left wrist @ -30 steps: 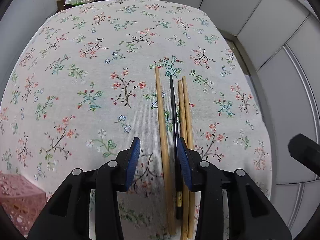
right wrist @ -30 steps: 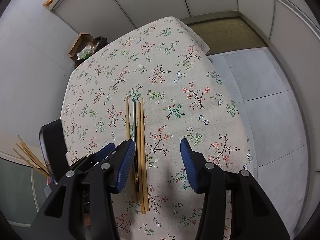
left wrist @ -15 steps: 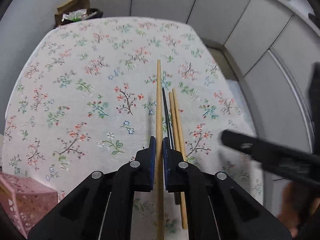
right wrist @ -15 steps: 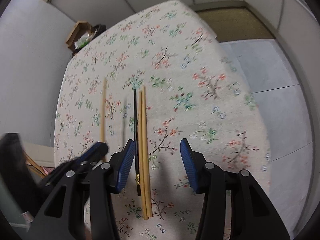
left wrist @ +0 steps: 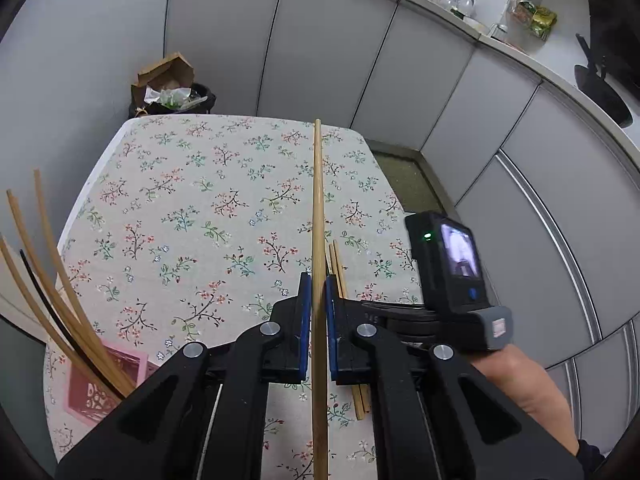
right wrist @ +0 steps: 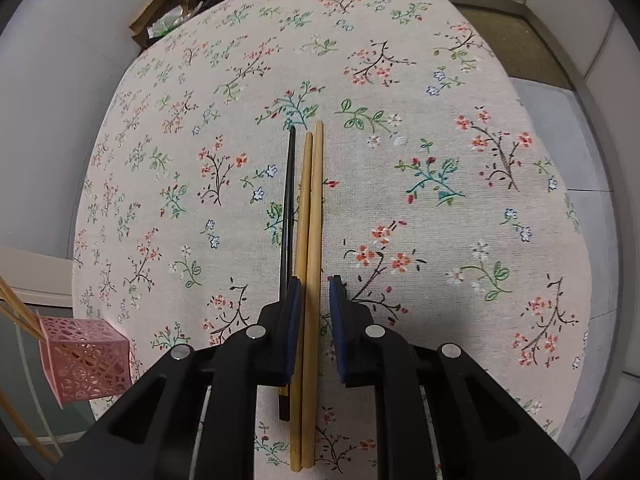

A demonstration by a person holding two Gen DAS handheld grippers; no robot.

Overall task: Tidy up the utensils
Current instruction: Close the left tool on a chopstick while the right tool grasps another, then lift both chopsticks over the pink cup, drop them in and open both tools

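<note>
My left gripper (left wrist: 316, 312) is shut on a wooden chopstick (left wrist: 318, 216) and holds it lifted above the floral table (left wrist: 180, 200). A pink lattice holder (left wrist: 102, 384) at the table's near left corner has several chopsticks (left wrist: 48, 292) standing in it. My right gripper (right wrist: 314, 304) is low over the table, its jaws narrowly apart around two wooden chopsticks (right wrist: 312, 240) that lie side by side. A black chopstick (right wrist: 287, 216) lies just left of them, outside the left finger. The right gripper also shows in the left wrist view (left wrist: 452, 280).
The pink holder also shows at the left edge of the right wrist view (right wrist: 84, 358). A bin with a cardboard box (left wrist: 168, 88) stands beyond the far left corner of the table. Grey partition walls (left wrist: 400, 80) surround the table, and floor lies to its right.
My left gripper shut on one wooden chopstick and lifted it off the table. My right gripper moved over the two remaining wooden chopsticks, lowered, and narrowed its jaws around them.
</note>
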